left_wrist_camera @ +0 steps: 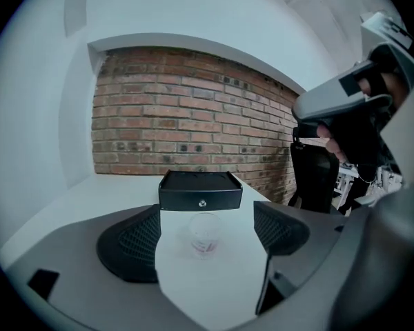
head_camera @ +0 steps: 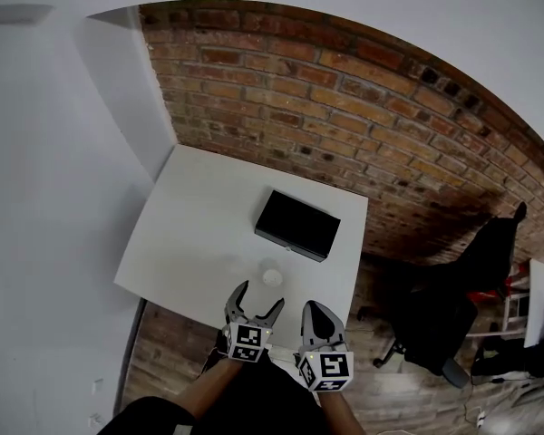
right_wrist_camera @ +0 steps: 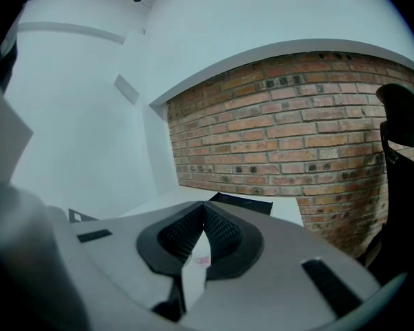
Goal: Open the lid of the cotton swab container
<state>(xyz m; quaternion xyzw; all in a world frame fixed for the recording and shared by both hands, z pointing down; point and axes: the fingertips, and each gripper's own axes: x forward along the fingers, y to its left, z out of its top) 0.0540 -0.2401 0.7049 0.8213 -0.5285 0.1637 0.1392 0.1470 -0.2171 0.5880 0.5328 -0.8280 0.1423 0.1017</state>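
Two grippers hang over the near edge of a white table, each held in one of the person's hands. Farthest left, the left gripper has its fingers spread wide, with nothing pressed between them. In its own view, the left gripper frames the cotton swab container in the gap between the two dark ribbed pads, and neither pad touches it. The cotton swab container is a small clear round pot. It stands upright on the table near the front edge, just ahead of the left jaws. Its long axis is vertical, its round top faces up, and a faint pinkish band sits low on its side. Whether the lid is seated tight cannot be told. Behind it, further back on the table, lies a flat black box, its long side running across and slightly askew to the table edge. Just right of the left gripper, the right gripper has its fingers pressed together and holds nothing. In the right gripper view its pads meet at the tips, leaving only a thin sliver of table below. A brick wall runs behind the table, and a black office chair stands on the wooden floor at far right.
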